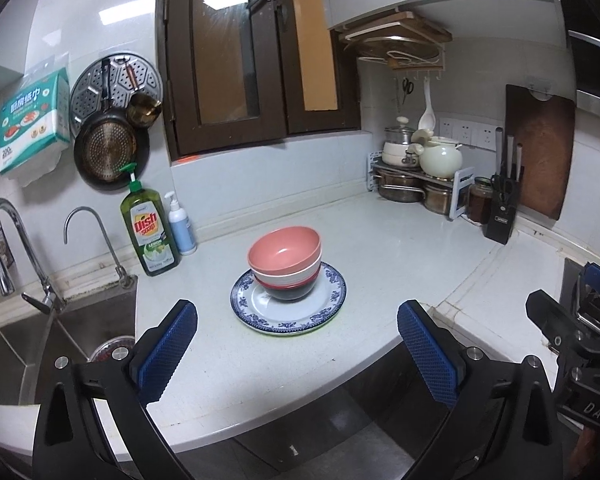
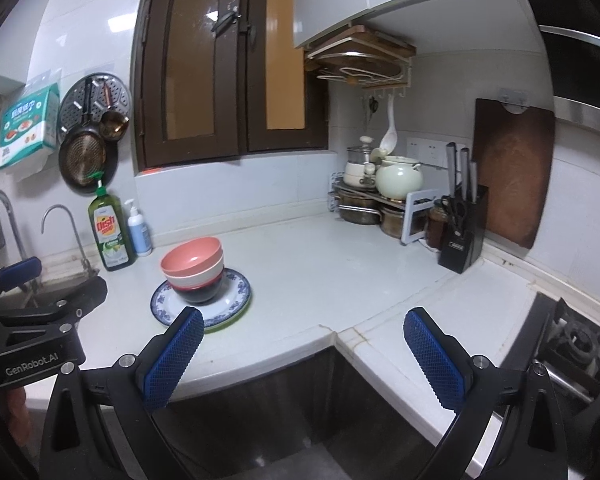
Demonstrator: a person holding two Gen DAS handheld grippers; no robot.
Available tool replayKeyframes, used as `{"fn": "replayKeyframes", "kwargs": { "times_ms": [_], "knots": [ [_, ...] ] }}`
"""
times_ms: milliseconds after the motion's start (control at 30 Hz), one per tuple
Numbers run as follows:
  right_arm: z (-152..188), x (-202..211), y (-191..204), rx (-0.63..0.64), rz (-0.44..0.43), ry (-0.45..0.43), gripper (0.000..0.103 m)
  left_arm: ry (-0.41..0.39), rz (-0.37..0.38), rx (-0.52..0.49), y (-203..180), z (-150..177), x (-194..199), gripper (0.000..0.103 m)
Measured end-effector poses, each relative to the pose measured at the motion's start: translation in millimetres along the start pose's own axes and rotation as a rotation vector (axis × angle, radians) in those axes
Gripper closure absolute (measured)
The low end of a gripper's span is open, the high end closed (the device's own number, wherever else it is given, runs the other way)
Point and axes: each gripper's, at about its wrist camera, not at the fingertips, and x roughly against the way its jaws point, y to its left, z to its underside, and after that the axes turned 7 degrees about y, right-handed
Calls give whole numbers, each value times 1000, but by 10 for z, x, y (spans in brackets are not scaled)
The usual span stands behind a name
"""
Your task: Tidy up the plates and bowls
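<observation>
Three nested bowls, pink bowl [image 1: 284,250] uppermost, a white one under it and a dark bowl [image 1: 292,292] at the bottom, sit on a blue-patterned plate [image 1: 332,300] that lies over a green-rimmed plate, all mid white tabletop [image 1: 400,248], near the dish soap bottle [image 1: 150,232] and the sink [image 1: 40,344]. Left tongs [image 1: 298,354] hang spread wide and empty just short of the tabletop edge, facing the stack; right tongs [image 2: 304,356] likewise gape empty, stack ahead to their left, gas burner [image 2: 576,340] to their right.
</observation>
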Motion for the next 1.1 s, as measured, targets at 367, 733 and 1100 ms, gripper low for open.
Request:
{"fn": "replayKeyframes", "kwargs": {
  "times_ms": [367, 733, 1100],
  "knots": [
    [31, 204, 20, -27, 44, -18, 2, -13, 32, -20, 31, 5, 136, 0],
    [62, 310, 70, -31, 49, -28, 2, -11, 37, -24, 56, 34, 224, 0],
    [80, 340, 99, -30, 49, -29, 2, -17, 35, -24, 84, 69, 274, 0]
  ]
}}
